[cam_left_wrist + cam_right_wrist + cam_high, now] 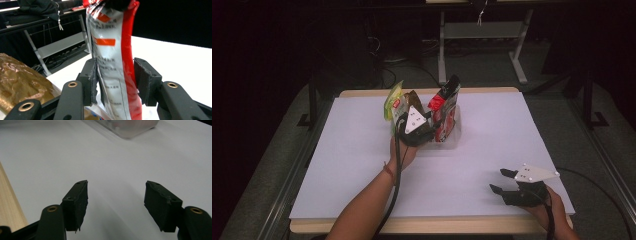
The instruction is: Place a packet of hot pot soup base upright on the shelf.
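Left gripper (116,82) reaches forward, pads loose around the upright red-and-white pouch (112,62) (not squeezing); right gripper (504,181) rests low, jaws spread, empty.

Rows of small dark print on the white side of the red and white packet (113,62), too small and blurred to read. Two orange bars on that same packet, nothing readable in them. A small red label on the green packet (393,102) in the high view, too tiny to read. No clear words or numbers anywhere else.
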`<state>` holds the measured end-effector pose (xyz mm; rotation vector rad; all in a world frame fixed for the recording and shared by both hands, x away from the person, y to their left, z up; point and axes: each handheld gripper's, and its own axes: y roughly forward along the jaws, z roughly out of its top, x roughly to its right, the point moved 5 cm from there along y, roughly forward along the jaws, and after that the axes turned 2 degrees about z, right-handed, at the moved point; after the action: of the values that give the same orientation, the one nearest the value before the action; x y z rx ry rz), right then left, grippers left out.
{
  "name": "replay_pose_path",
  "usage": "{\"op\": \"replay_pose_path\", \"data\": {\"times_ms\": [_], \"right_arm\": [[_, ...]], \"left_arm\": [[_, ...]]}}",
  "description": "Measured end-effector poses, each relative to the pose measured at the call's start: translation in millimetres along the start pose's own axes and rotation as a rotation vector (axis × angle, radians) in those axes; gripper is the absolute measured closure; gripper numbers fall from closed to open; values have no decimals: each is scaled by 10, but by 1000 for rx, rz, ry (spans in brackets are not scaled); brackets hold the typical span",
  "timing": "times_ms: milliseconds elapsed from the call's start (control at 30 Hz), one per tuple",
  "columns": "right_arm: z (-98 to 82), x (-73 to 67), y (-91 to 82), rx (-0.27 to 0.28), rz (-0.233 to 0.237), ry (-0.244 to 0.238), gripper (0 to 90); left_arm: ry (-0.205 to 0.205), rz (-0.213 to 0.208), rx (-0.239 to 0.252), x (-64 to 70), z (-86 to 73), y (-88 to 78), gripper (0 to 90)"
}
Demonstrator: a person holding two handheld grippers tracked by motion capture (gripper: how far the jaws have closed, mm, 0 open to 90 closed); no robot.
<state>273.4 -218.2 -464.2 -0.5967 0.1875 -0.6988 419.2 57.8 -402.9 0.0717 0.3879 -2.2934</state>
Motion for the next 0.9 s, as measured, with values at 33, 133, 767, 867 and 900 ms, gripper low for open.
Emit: {"op": "replay_pose_path", "data": {"times_ms": [33, 133, 767, 867, 900], "right_arm": [[1, -2, 1, -1, 1, -2, 360], [2, -2, -2, -2, -3, -3, 357], [18, -12, -14, 9, -22, -27, 356], [20, -13, -15, 13, -21, -24, 356], [21, -13, -15, 13, -20, -26, 356]], "left_arm": [[11, -1, -2, 3, -10, -9, 537], [27, -8, -6, 11, -38, -43, 524], [66, -41, -27, 21, -161, -287, 420], [74, -48, -41, 15, -196, -334, 410], [77, -53, -46, 13, -207, -351, 409]]}}
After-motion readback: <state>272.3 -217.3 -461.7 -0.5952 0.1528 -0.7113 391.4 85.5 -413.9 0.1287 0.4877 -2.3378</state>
